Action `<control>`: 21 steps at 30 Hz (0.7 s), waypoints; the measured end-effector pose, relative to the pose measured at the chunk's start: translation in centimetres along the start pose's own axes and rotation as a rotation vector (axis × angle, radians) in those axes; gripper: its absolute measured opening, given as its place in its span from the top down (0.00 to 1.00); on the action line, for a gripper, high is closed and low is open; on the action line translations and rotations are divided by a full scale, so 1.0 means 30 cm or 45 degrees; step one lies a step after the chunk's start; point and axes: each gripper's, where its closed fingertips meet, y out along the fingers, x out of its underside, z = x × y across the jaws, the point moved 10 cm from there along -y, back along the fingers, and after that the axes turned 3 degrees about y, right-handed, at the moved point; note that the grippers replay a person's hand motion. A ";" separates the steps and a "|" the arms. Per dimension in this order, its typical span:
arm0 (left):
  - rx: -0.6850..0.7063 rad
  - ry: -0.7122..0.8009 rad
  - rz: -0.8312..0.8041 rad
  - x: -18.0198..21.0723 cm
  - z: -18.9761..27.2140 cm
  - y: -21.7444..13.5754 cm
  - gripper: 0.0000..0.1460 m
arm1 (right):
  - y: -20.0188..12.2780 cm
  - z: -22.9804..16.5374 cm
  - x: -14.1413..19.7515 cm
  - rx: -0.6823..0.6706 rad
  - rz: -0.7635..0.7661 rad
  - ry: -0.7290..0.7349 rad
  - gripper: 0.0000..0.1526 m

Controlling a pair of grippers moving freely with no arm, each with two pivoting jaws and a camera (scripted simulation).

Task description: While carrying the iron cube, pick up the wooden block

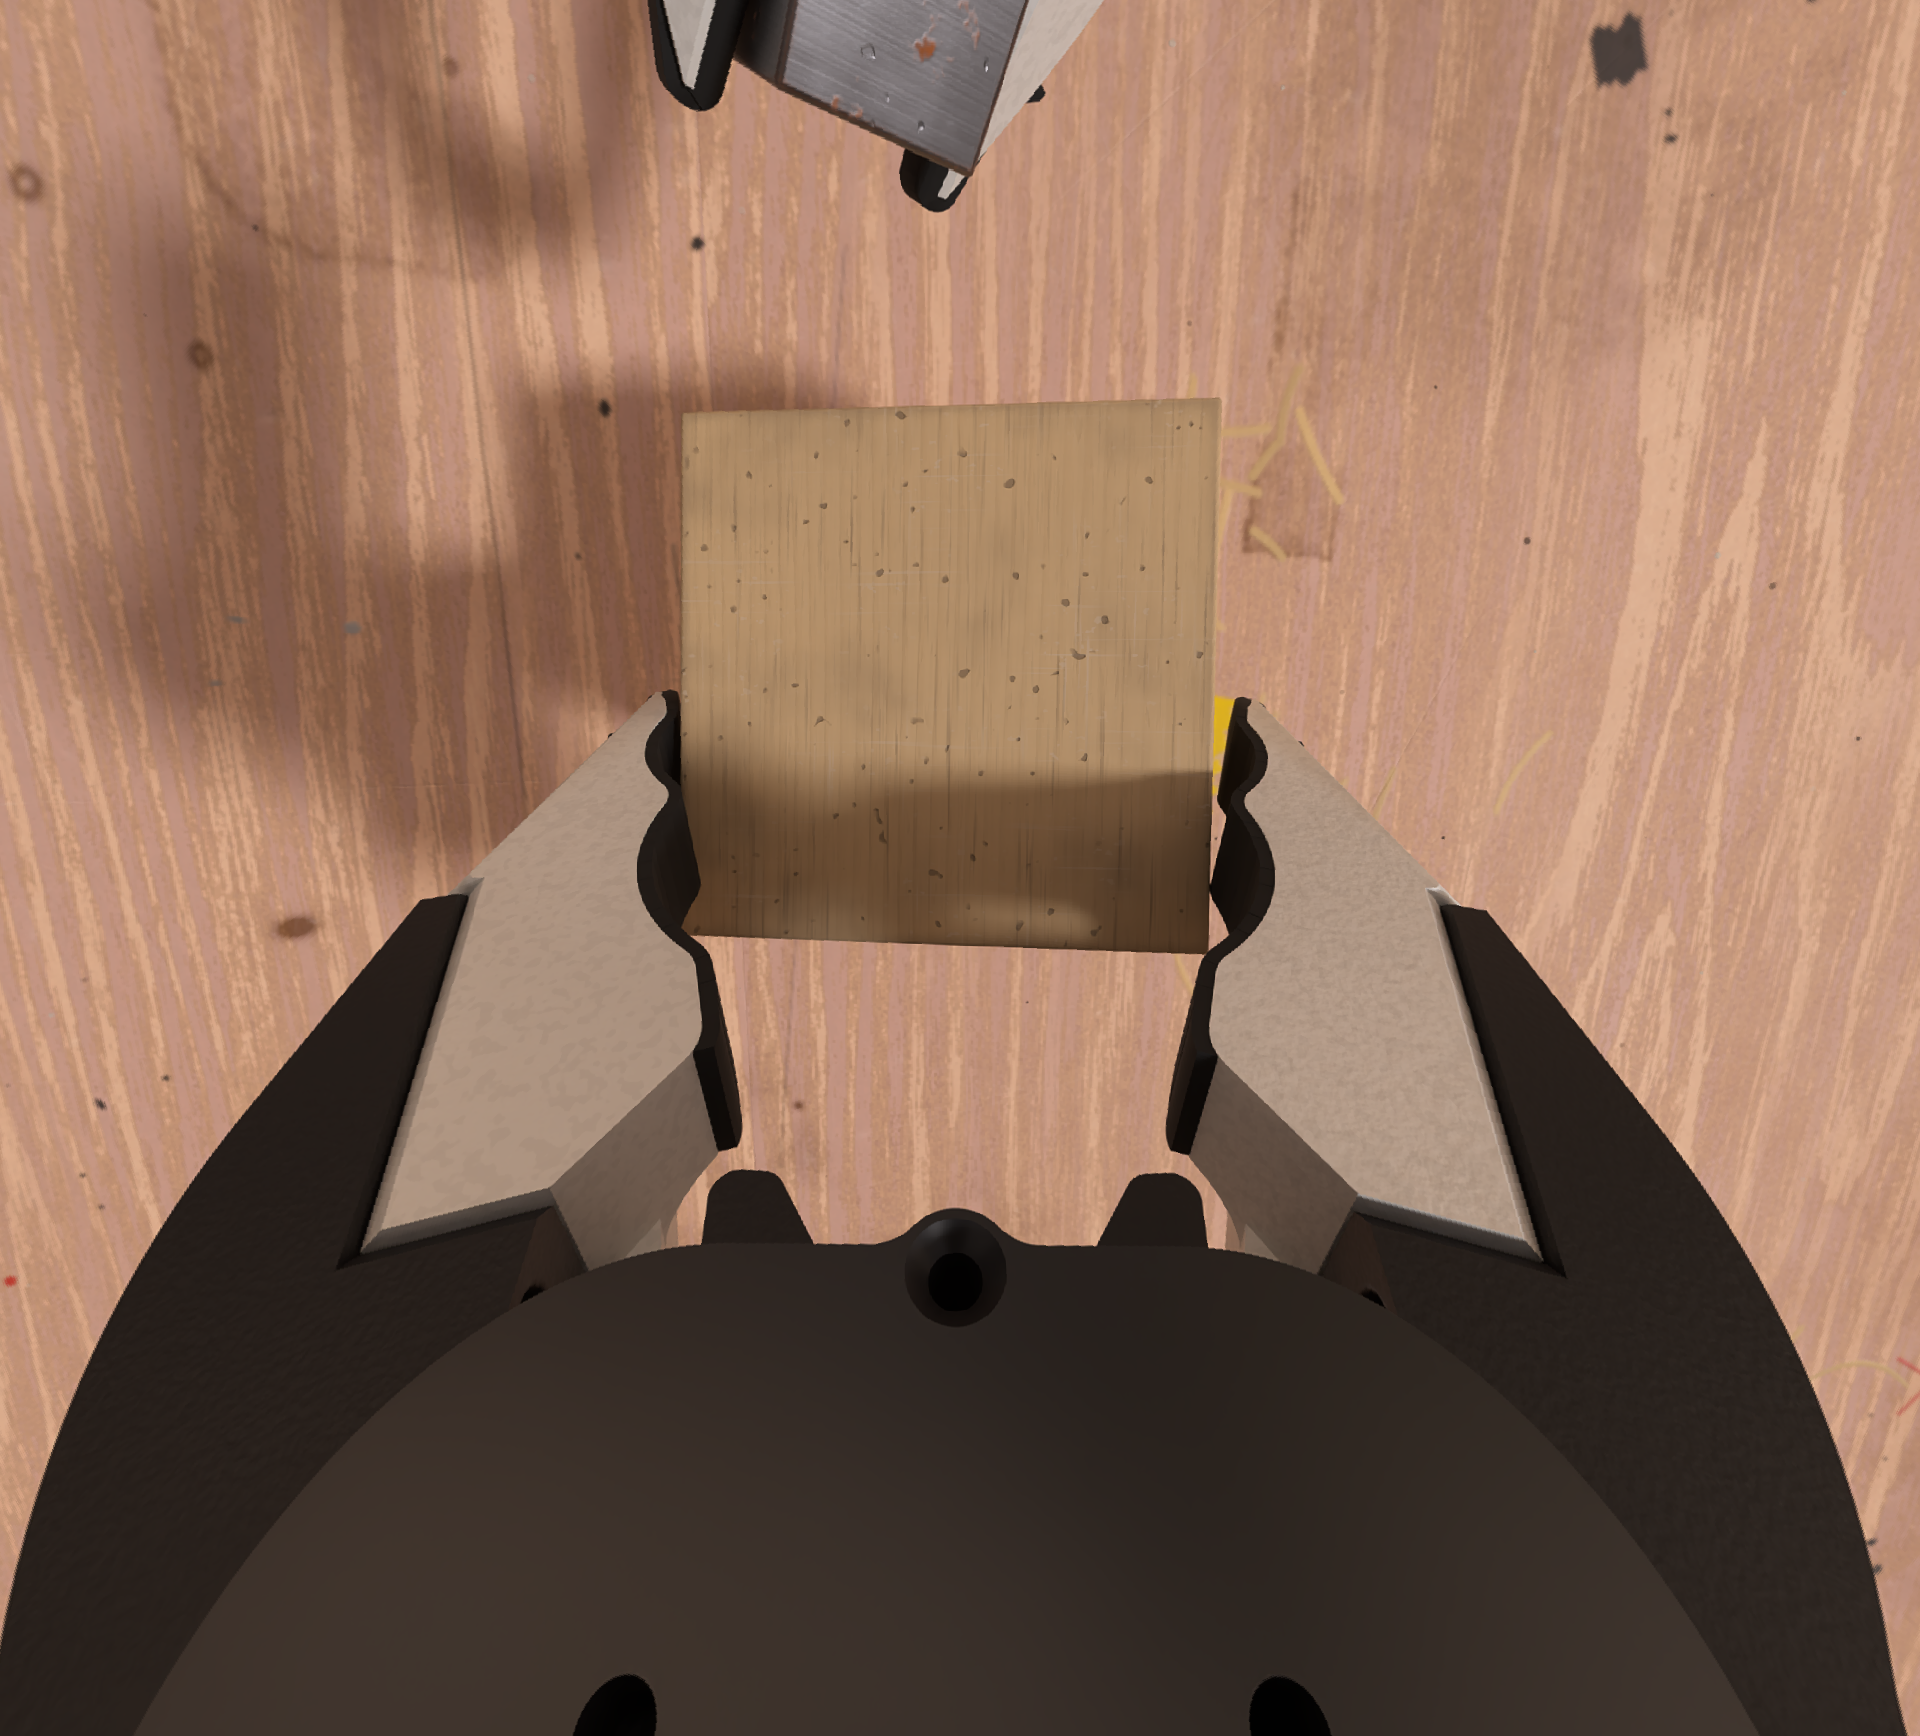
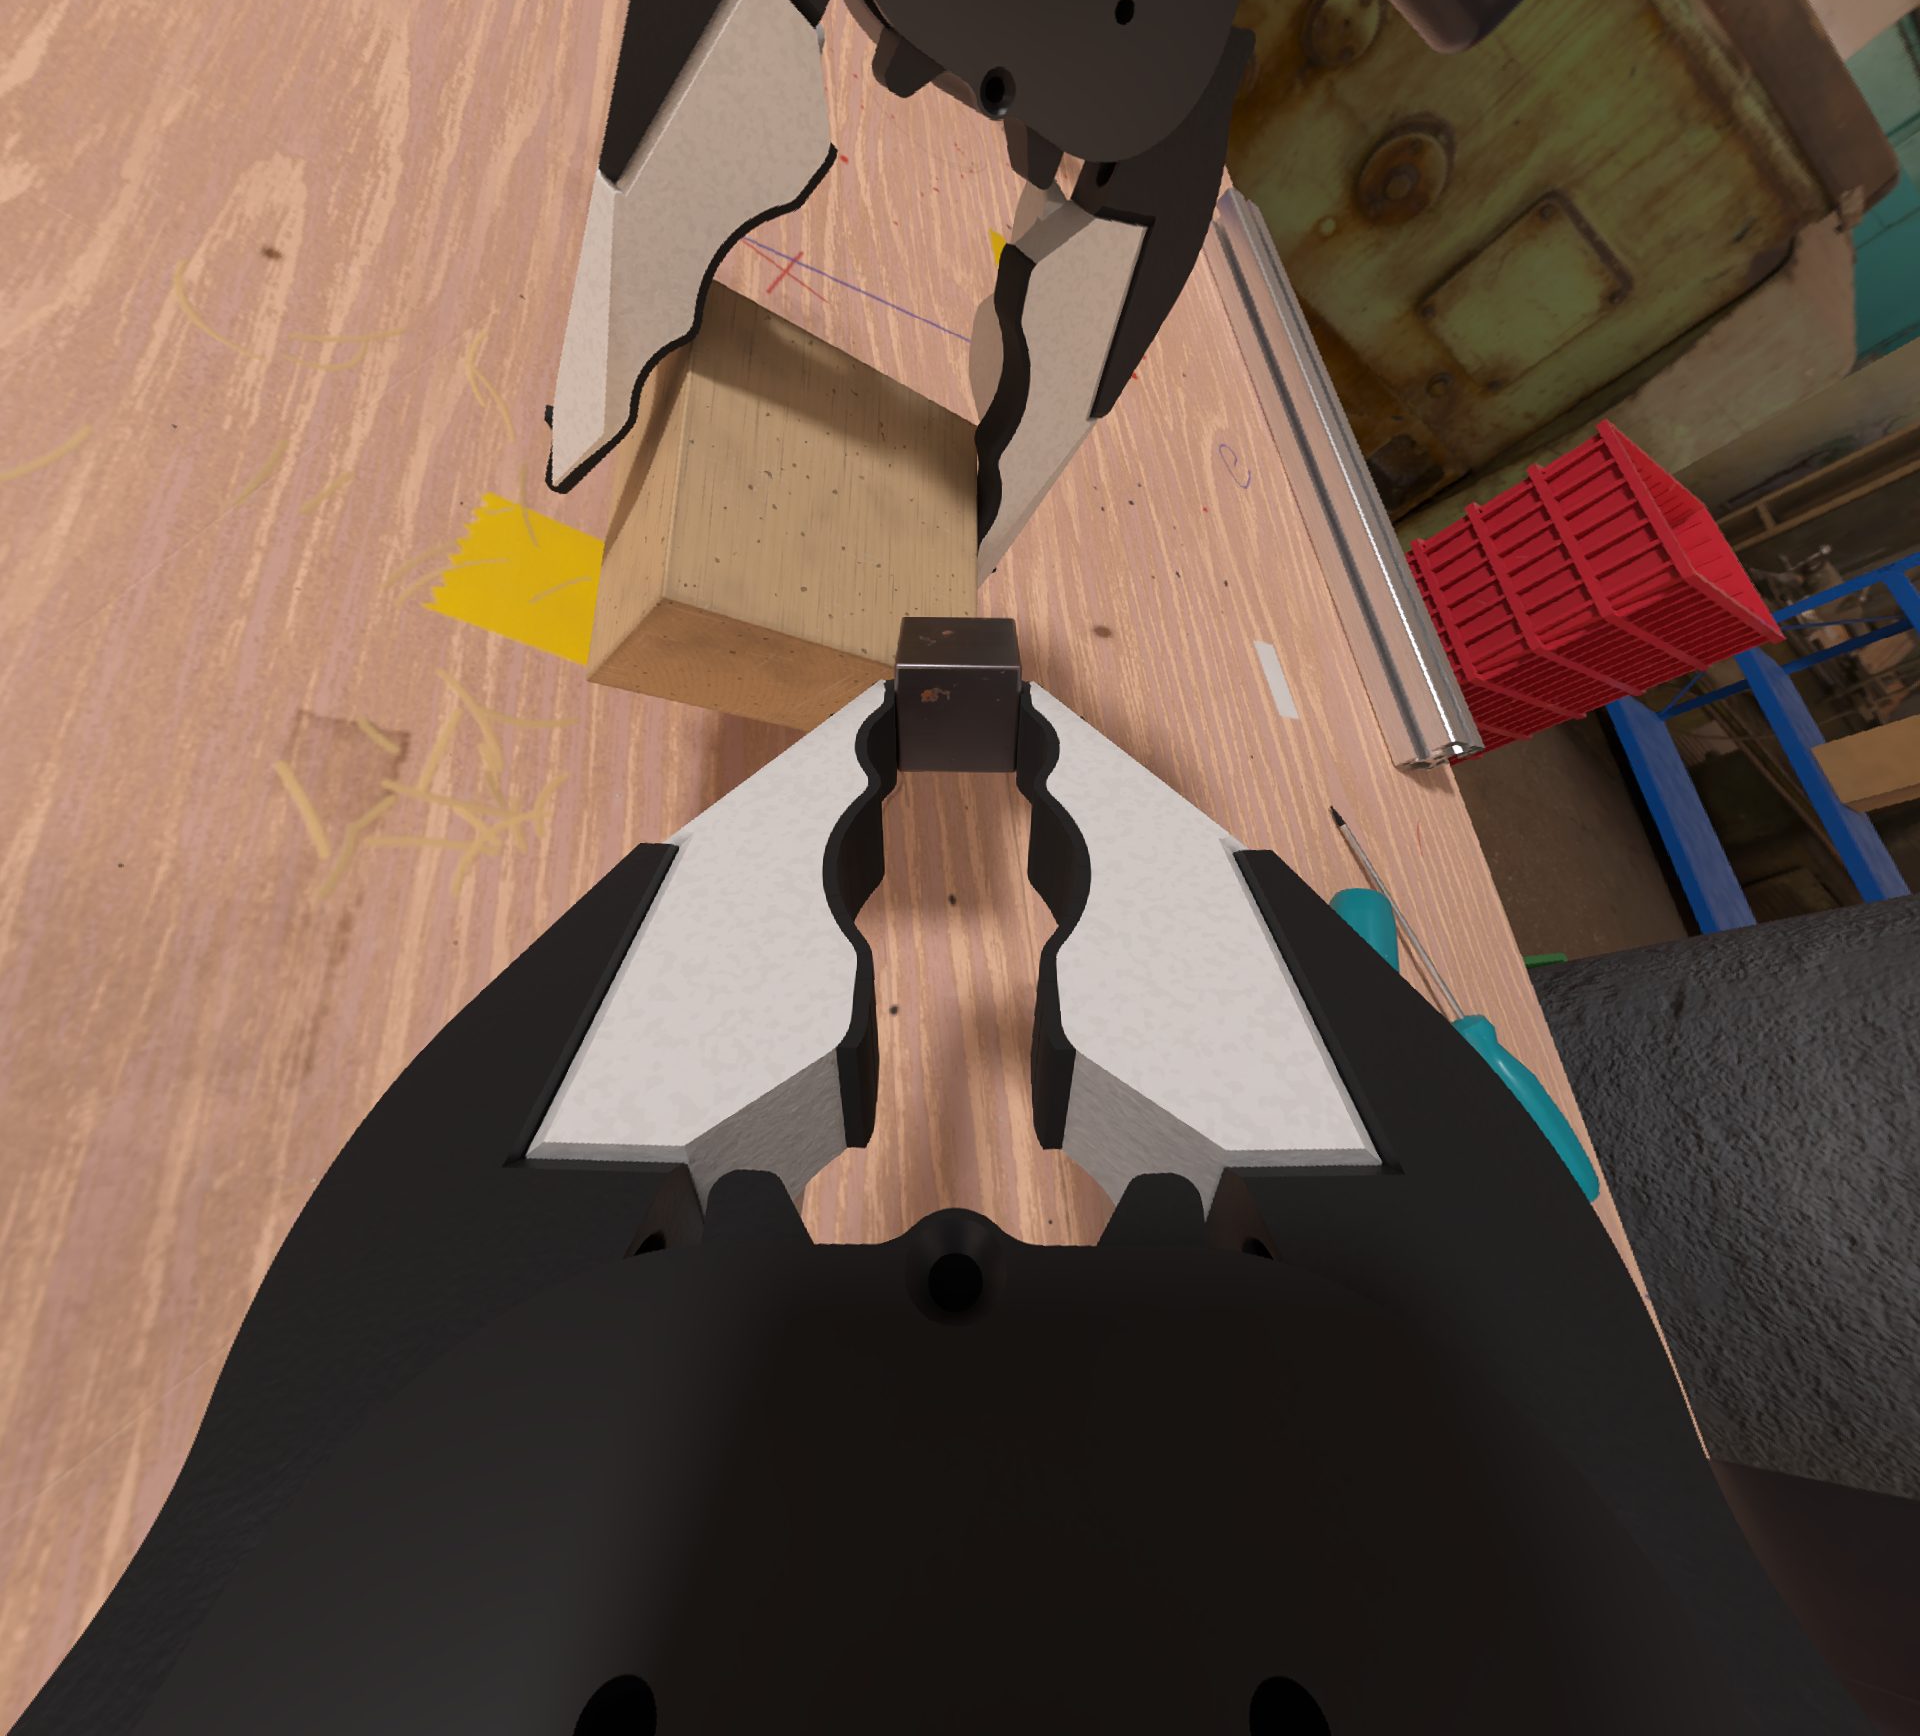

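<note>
Both grippers are busy: the right (image 2: 956, 699) clamps the cube (image 2: 956, 694), while the left (image 1: 951, 813) straddles the block (image 1: 948, 647), fingers touching its sides, directly above it.

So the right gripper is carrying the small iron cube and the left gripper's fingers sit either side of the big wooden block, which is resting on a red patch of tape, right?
Not quite: the patch of tape under the big wooden block is yellow, as the right wrist view shows. The right gripper does carry the small iron cube, and the left gripper's fingers do flank the block.
</note>
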 end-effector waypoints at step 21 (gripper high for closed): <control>-0.102 0.050 -0.073 -0.004 0.022 0.013 0.30 | 0.014 -0.011 0.003 -0.038 -0.009 -0.008 0.86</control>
